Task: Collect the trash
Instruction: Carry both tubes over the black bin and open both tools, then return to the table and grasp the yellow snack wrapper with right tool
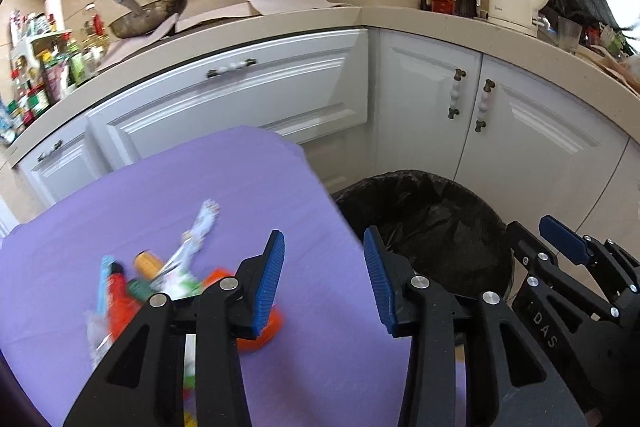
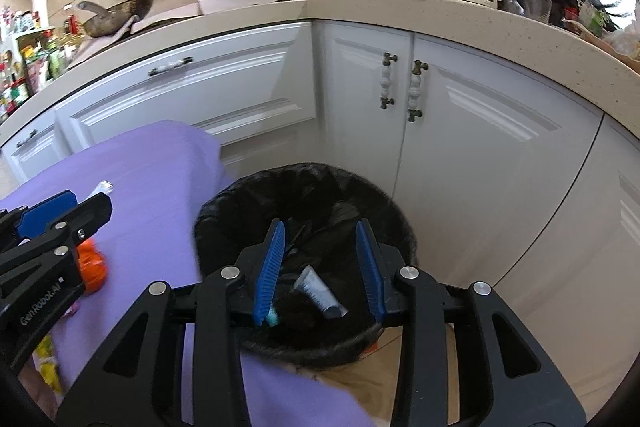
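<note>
The trash bin (image 2: 304, 187) holds a gray tube (image 2: 320, 291). Both claws, left claw (image 1: 324, 279) and right claw (image 2: 320, 263), are spread and empty.

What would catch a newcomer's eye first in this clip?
The purple tablecloth with bright wrappers and an orange piece scattered near the left gripper. Beside the table, the black-lined bin sits under the open right gripper, a grey tube lying inside.

"GenRobot.AI" on left hand-held gripper (image 2: 60, 223); "DAS" on right hand-held gripper (image 1: 560, 239)
</note>
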